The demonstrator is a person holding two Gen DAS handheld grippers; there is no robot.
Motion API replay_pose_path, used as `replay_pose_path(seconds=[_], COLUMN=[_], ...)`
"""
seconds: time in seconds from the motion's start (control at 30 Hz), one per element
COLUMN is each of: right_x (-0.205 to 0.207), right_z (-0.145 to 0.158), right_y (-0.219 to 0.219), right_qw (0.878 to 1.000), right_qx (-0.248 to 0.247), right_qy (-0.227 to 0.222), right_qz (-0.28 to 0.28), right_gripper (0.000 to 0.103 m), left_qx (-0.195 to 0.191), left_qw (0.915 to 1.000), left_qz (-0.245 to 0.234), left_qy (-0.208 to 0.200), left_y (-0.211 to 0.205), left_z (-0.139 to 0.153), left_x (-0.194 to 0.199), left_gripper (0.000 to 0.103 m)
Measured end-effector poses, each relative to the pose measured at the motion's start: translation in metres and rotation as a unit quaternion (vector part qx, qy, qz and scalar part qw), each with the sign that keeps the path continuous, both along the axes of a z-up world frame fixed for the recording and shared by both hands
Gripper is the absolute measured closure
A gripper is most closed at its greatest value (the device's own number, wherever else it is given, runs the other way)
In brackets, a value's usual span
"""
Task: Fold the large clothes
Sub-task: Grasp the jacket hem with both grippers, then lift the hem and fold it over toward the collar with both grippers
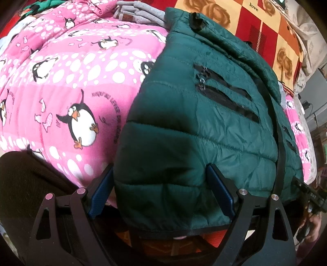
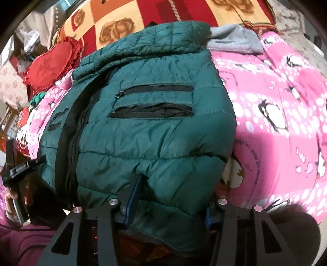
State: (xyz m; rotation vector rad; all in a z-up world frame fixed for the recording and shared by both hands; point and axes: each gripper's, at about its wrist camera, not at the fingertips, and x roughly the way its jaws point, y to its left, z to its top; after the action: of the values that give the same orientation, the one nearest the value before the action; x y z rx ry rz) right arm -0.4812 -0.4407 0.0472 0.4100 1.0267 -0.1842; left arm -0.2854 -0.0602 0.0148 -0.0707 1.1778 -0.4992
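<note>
A dark green quilted puffer jacket (image 1: pixel 204 126) lies on a pink penguin blanket (image 1: pixel 61 86), front up, with black pocket zips and a centre zipper. It also shows in the right wrist view (image 2: pixel 155 131). My left gripper (image 1: pixel 161 192) is wide open, its blue-padded fingers (image 1: pixel 220 194) straddling the jacket's bottom hem corner without clamping it. My right gripper (image 2: pixel 169 202) has its jaws partly closed around a puffy fold of the same hem; its right finger is hidden by the fabric. The other gripper (image 2: pixel 20 167) shows at the left edge of the right wrist view.
A folded grey garment (image 1: pixel 139 12) lies beyond the jacket's collar. A red and orange rose-patterned blanket (image 1: pixel 265 30) covers the back. A red heart-shaped cushion (image 2: pixel 49 67) sits at the far left. Room clutter lies past the bed's edges.
</note>
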Motion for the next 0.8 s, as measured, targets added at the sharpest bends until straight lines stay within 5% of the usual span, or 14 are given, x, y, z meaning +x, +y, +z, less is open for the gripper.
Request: replay_pose_path(seconds=[0.07, 0.13, 0.23, 0.8], right_x=[0.0, -0.002, -0.004, 0.044], right_z=[0.005, 0.014, 0.027, 0.108], right_y=[0.004, 0.006, 0.006, -0.029], right_qw=[1.0, 1.0, 0.999, 0.982], right_qx=[-0.011, -0.023, -0.023, -0.046], right_qy=[-0.003, -0.008, -0.026, -0.18], right_qz=[0.006, 0.013, 0.019, -0.018], right_gripper=[0.056, 0.073, 0.08, 0.081], left_qx=[-0.001, 0.0, 0.012, -0.077], left_qw=[0.9999, 0.9996, 0.9982, 0.9816], left_qz=[-0.012, -0.021, -0.022, -0.021], left_qy=[-0.004, -0.016, -0.054, -0.174], left_y=[-0.001, -0.004, -0.009, -0.018], left_z=[0.004, 0.013, 0.035, 0.147], left_x=[-0.004, -0.009, -0.012, 0.029], left_gripper=[0.032, 0.063, 0.084, 0.088])
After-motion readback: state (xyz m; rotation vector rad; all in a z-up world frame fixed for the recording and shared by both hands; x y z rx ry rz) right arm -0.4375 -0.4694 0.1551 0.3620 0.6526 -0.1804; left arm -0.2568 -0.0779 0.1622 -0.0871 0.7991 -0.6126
